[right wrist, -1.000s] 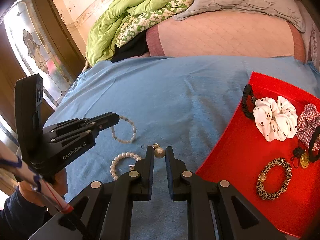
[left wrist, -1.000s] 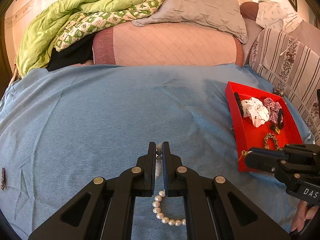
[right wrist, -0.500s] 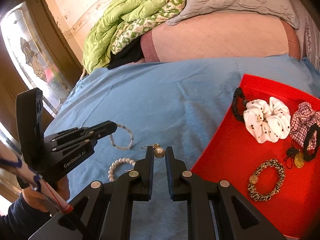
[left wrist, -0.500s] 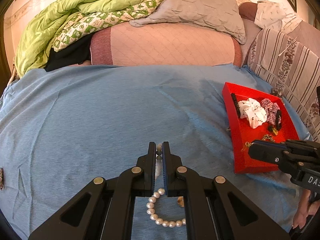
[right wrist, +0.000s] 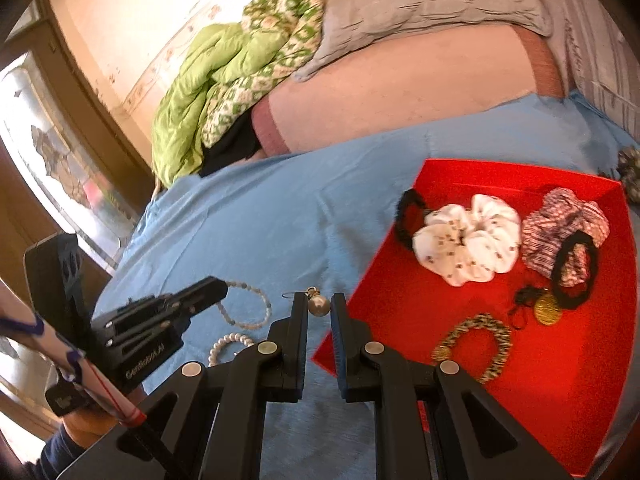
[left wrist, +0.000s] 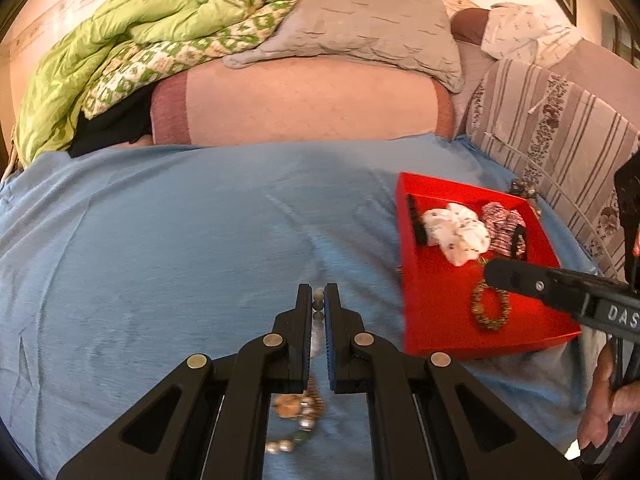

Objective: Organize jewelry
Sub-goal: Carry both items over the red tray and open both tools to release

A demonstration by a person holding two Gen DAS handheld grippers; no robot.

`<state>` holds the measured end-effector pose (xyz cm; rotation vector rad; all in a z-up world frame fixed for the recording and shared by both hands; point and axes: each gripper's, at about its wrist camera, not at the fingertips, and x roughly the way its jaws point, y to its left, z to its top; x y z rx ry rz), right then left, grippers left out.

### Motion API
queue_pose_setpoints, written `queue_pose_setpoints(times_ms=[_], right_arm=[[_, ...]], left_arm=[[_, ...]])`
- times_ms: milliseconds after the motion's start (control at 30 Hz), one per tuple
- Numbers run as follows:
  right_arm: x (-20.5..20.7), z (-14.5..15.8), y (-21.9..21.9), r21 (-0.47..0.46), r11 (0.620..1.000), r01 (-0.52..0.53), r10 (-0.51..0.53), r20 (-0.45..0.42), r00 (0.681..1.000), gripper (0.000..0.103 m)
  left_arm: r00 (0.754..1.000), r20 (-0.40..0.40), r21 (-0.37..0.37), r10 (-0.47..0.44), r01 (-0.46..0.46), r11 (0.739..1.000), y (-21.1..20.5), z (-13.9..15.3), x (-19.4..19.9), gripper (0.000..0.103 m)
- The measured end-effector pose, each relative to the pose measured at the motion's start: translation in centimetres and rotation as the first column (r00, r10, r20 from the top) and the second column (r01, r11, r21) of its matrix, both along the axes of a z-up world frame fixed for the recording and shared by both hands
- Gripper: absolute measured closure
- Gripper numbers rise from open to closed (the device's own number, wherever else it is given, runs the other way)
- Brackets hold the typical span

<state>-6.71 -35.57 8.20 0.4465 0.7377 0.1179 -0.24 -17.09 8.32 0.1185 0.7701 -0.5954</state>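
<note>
- Here, in the left wrist view, the left gripper (left wrist: 318, 300) is clenched on a beaded bracelet (left wrist: 318, 298); a few beads show in the narrow slot between its fingers, running along the finger line, and the rest of the strand is blurred below them over the blue sheet (left wrist: 160, 260).
- To the right, a red tray (left wrist: 436, 308) lies on the sheet and holds a white scrunchie (left wrist: 458, 234), a checked scrunchie (left wrist: 502, 226) and a leopard-print hair tie (left wrist: 490, 308). The right gripper (left wrist: 490, 274) reaches over the tray from the right; its jaws cannot be read from here.
- In the right wrist view, the right gripper (right wrist: 319, 306) grasps a pearl earring (right wrist: 319, 305) between its fingertips, the pearl pinched and its hook wire pointing left.
- The tray (right wrist: 400, 304) sits just right of the fingers, also holding two black hair ties and a gold pendant (right wrist: 547, 309).
- Left of them, a pearl bracelet (right wrist: 228, 346) lies on the sheet, and the beaded strand (right wrist: 250, 308) trails from the left gripper (right wrist: 218, 286).
</note>
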Motion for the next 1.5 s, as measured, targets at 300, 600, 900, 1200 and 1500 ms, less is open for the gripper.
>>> queue_pose_setpoints(times_ms=[300,600,900,1200,1500], right_arm=[[-1.5,-0.1,-4.0,0.055,0.994,0.094,-0.094,-0.009,0.996,0.09],[-2.8,-0.4,-7.8,0.111,0.977,0.181,-0.179,-0.028,0.983,0.09],[-4.0,-0.8,-10.3,0.154,0.961,0.232,-0.227,-0.047,0.973,0.09],[-4.2,-1.4,-11.2,0.164,0.956,0.245,-0.235,-0.078,0.969,0.09],[-3.9,-2.6,-11.4,0.129,0.96,0.248,-0.229,-0.146,0.962,0.09]], left_arm=[[0.999,-0.007,-0.016,-0.047,0.047,0.999,-3.3,1.4,-2.0,0.097],[0.994,0.001,-0.004,-0.106,0.106,0.994,-7.3,2.6,-4.0,0.097],[0.991,-0.046,-0.022,-0.127,0.126,0.992,-10.4,2.3,-3.9,0.097],[0.989,-0.081,0.011,-0.127,0.129,0.992,-12.4,0.3,-3.4,0.097],[0.987,-0.102,0.04,-0.121,0.126,0.991,-13.5,-1.3,-2.8,0.097]])
